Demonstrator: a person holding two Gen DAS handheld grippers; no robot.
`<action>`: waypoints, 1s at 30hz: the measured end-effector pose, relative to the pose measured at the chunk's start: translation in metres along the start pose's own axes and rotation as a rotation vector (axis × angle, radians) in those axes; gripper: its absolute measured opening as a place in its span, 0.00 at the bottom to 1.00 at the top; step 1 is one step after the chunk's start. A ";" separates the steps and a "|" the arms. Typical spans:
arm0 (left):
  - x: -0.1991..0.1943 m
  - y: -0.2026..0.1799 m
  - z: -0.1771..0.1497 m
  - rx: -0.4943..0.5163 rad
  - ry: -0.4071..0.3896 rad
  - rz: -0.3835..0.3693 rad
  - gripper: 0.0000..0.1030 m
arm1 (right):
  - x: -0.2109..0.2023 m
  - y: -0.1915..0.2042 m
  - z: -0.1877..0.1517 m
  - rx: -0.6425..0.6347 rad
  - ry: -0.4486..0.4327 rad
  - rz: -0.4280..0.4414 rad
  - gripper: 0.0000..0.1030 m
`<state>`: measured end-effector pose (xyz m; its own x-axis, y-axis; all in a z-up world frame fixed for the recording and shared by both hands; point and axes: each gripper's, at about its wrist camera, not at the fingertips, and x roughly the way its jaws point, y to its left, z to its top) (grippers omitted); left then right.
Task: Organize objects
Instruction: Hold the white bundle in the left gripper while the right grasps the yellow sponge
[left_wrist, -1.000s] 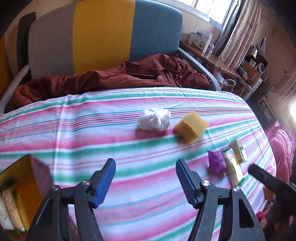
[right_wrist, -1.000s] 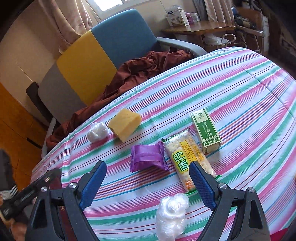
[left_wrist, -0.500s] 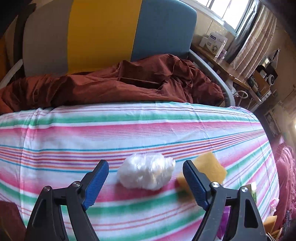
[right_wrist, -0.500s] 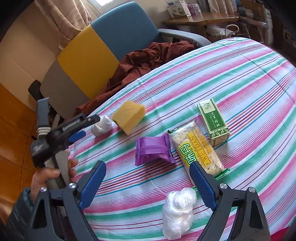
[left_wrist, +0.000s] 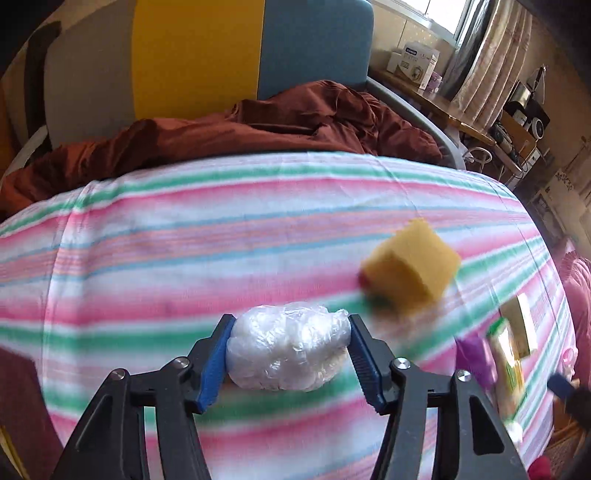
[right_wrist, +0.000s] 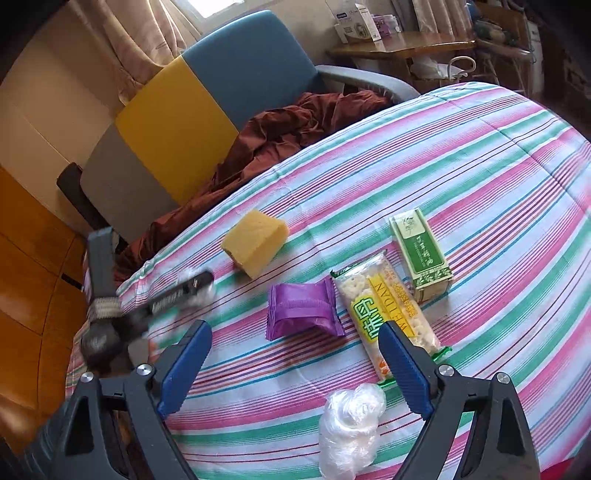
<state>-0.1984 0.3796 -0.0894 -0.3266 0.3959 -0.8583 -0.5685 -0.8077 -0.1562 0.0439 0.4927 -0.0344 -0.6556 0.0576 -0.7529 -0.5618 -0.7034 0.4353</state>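
Sorting looks barely begun: from the left wrist, the left tool (left_wrist: 290, 345) pinches a white plastic wad (left_wrist: 288, 349) over the striped bedspread (left_wrist: 184, 236), sponge (left_wrist: 410, 266) beside; from the right wrist, the right tool (right_wrist: 295, 365) gapes empty above purple pouch (right_wrist: 304, 308), cracker pack (right_wrist: 384, 306), green box (right_wrist: 421, 254), another wad (right_wrist: 351, 428), armchair (right_wrist: 207, 107) behind

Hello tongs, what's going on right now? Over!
Left tongs shut on plastic-wrap ball. Right tongs open, hovering above another plastic-wrap ball. Yellow sponge nearby, not blocking.
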 end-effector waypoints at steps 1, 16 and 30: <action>-0.006 -0.005 -0.010 0.014 -0.003 0.004 0.59 | -0.002 -0.002 0.001 0.007 -0.009 -0.002 0.90; -0.094 -0.065 -0.179 0.279 -0.143 0.018 0.59 | -0.011 -0.027 0.007 0.111 -0.055 0.020 0.89; -0.093 -0.053 -0.200 0.286 -0.196 -0.042 0.48 | -0.026 -0.047 0.014 0.213 -0.153 0.051 0.90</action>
<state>0.0132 0.2978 -0.0992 -0.4214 0.5254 -0.7391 -0.7641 -0.6447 -0.0226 0.0799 0.5337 -0.0286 -0.7452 0.1435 -0.6513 -0.6090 -0.5443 0.5769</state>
